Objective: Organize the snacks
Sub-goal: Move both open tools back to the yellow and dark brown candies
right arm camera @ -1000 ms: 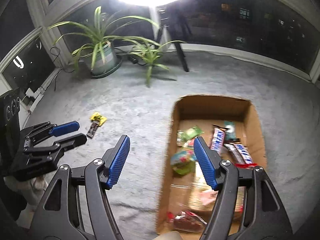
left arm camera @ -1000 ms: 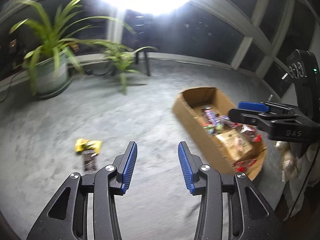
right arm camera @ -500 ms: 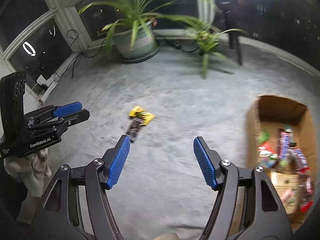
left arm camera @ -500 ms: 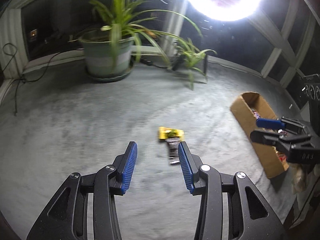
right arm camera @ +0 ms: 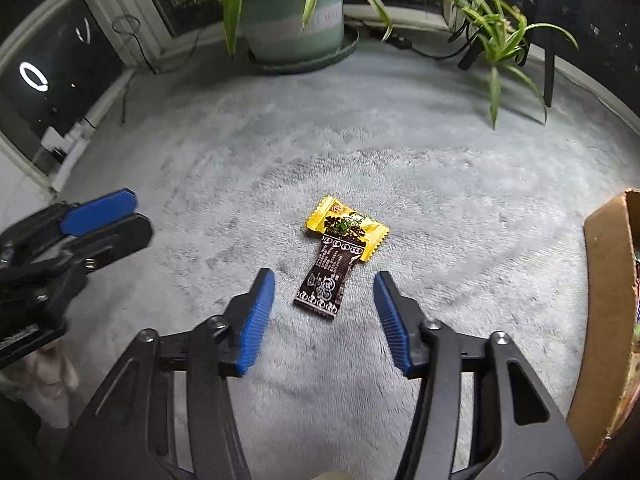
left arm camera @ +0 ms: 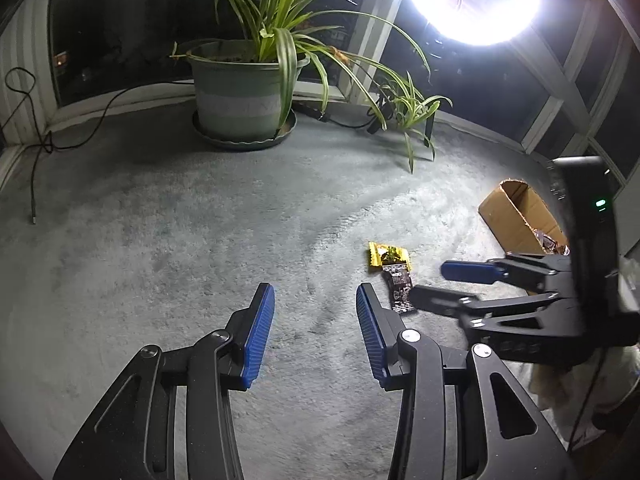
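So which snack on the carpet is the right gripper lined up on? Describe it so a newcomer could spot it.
Start at the big potted plant by the window and come down the grey carpet to the two wrappers lying left of the cardboard box. It is the dark brown snack bar, just ahead of the open right gripper. Its far end overlaps the yellow candy packet; it is the long, dark one.

My carpet (right arm camera: pixel 440 208): grey, matt, fuzzy pile. On it, glossy foil wrappers (right arm camera: pixel 336 256); beside them, matt brown cardboard box (right arm camera: pixel 608 320).
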### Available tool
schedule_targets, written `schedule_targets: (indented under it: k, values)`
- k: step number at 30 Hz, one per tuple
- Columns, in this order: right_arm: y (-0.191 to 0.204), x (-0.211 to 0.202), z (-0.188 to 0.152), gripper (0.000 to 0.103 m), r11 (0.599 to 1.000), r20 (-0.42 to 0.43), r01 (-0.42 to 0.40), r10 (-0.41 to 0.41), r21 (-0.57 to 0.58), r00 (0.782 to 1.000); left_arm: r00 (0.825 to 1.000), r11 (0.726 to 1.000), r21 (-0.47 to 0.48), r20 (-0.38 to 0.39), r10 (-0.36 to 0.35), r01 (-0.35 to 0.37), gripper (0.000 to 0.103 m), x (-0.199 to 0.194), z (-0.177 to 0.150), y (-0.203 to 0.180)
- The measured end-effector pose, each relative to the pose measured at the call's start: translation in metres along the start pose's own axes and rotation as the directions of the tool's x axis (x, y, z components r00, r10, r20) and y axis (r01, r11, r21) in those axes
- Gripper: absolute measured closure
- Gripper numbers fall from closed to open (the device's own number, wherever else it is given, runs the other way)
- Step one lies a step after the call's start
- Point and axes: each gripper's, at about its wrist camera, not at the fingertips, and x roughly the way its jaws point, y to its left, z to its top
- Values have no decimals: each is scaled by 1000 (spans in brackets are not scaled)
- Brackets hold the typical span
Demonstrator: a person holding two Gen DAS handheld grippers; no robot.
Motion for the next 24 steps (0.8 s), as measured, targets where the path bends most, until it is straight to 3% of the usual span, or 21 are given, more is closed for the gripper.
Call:
schedule_targets:
  k: [6,10,14,24]
  values:
    - [3,17,3,56,999,-27,35,-35,-22,999,1000,1000,13,-8,-21,21,62,6,4,4]
    - [3,25,4,67,996,-42,64,-67,-61,997,999,999,20,-17,-32,32,62,13,5,3]
    - [-4,24,7,72,995,-52,68,-72,-70,996,998,998,36,-31,-49,50,62,21,8,-1]
    - [-49,14,5,73,996,-59,80,-81,-25,995,989,983,133,-83,-119,129,62,58,30,-34]
